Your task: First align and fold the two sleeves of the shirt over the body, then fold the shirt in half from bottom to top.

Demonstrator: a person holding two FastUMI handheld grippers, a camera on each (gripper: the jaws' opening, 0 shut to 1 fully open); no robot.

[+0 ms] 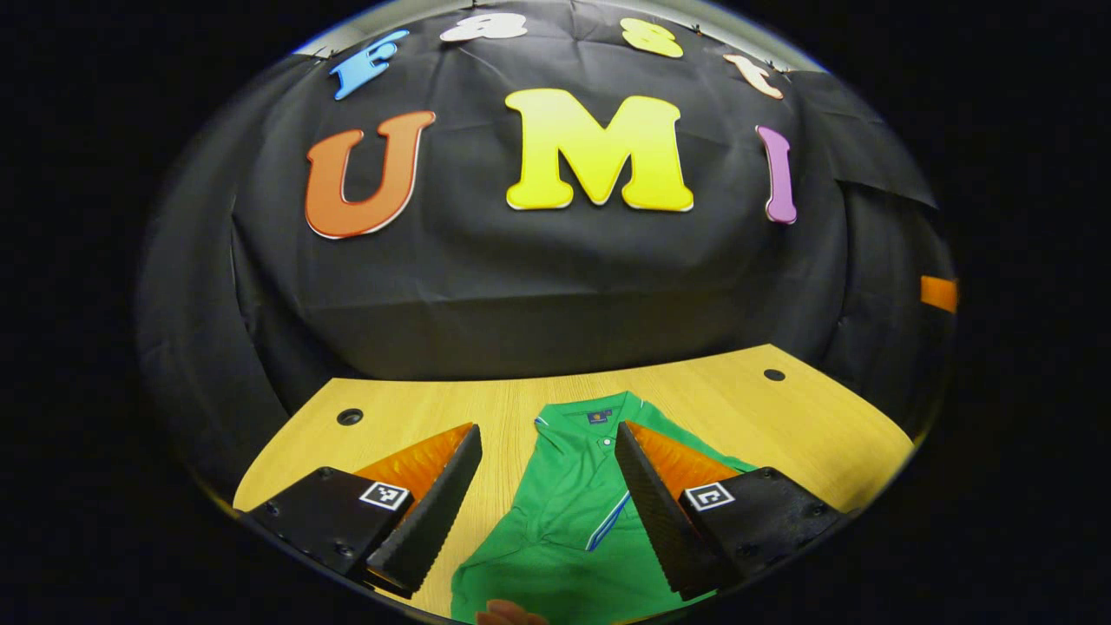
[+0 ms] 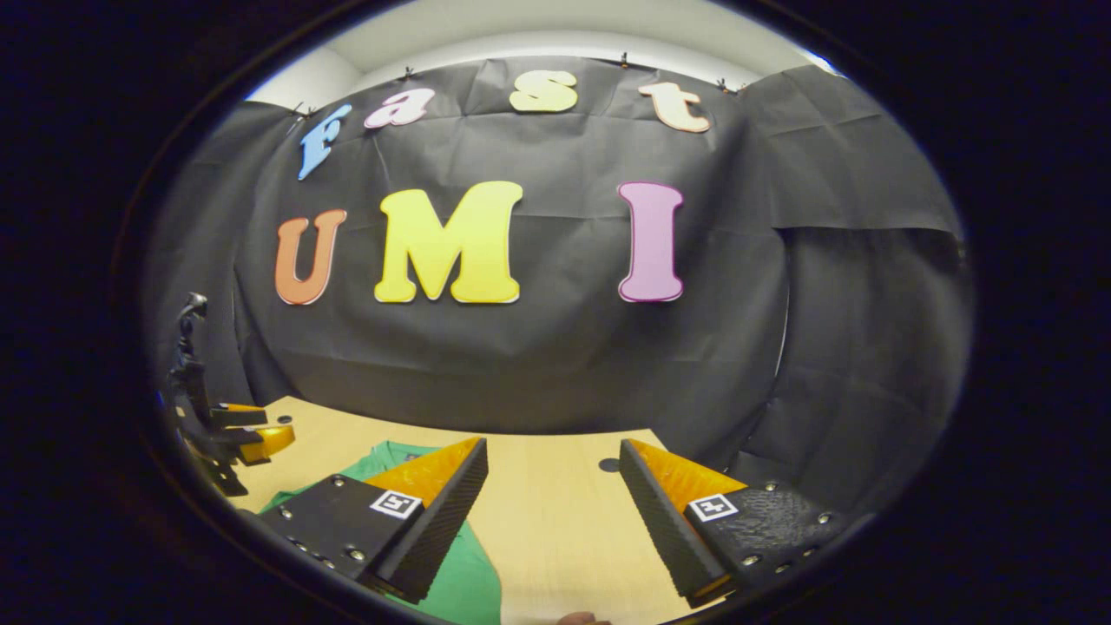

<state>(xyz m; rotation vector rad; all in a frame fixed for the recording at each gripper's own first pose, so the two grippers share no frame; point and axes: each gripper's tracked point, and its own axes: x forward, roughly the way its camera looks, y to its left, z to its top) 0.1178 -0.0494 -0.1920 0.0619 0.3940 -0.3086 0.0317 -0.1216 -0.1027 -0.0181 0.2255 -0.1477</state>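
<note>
Two wide-open grippers [image 1: 548, 438] [image 2: 554, 456] over smooth green polo shirt [image 1: 564, 512], wood-grain table [image 1: 781, 417].

The shirt [image 1: 568, 512] is a soft knit cloth, matt, lightly rumpled, with a ribbed-looking collar. The surface [image 1: 781, 417] is pale wood or wood laminate, smooth with a faint sheen and fine grain. The left hand-held gripper [image 1: 547, 499] has ridged, rough-faced fingers [image 1: 647, 486] on hard matt plastic bodies; the right hand-held gripper [image 2: 551, 512] looks alike.
</note>
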